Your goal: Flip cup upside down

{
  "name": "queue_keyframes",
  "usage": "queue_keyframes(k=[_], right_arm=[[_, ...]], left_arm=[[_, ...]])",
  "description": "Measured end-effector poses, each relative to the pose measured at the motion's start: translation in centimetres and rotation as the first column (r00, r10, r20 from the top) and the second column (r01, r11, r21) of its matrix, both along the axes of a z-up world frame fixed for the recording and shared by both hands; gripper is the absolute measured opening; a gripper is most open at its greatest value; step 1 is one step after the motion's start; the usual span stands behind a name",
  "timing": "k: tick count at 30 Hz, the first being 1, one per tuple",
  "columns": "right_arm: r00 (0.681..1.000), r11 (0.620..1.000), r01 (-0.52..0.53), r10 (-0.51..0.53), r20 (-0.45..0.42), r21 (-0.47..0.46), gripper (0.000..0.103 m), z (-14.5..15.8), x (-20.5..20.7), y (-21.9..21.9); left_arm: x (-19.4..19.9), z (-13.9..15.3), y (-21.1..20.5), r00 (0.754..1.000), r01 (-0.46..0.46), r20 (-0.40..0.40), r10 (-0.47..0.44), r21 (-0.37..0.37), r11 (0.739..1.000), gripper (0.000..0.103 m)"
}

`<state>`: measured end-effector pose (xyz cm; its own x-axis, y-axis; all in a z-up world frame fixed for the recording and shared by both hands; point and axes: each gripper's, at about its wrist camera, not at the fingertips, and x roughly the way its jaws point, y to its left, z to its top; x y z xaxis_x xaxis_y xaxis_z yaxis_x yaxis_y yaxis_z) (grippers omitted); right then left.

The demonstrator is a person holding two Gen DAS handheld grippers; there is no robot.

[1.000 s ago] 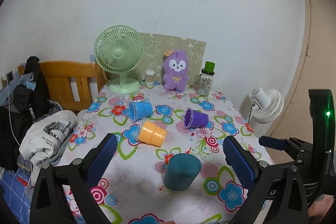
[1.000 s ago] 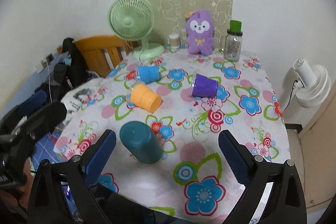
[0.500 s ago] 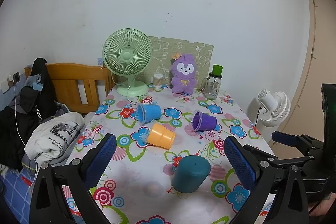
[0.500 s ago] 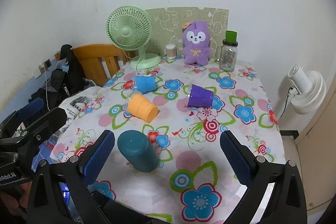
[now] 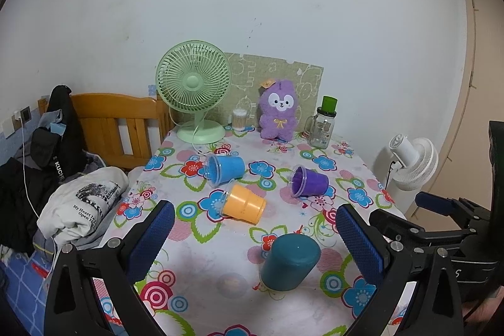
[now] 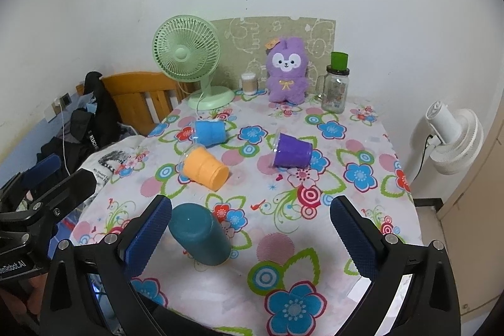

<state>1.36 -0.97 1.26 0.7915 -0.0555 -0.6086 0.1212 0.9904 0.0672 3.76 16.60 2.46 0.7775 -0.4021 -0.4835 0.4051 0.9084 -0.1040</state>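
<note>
Teal cup (image 6: pixel 199 234) upside down on floral table (image 6: pixel 356 153), between wide-apart jaws of right gripper (image 6: pixel 250 233).

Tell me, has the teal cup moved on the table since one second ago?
No. The teal cup sits beside the same red flower on the tablecloth as before; only the view shifted.

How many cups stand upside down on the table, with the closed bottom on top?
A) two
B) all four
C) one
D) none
C: only the teal cup stands with its closed bottom up; the blue cup, orange cup and purple cup lie on their sides on the table.
</note>
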Motion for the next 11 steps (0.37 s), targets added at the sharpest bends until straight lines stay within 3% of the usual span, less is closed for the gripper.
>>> queue_keyframes(k=[11], right_arm=[[1.000,1.000,0.007,-0.007,0.014,-0.003,0.102,0.26,0.03,-0.39]], left_arm=[[0.18,-0.35,-0.05,1.000,-0.004,-0.008,0.004,0.006,1.000,0.103]])
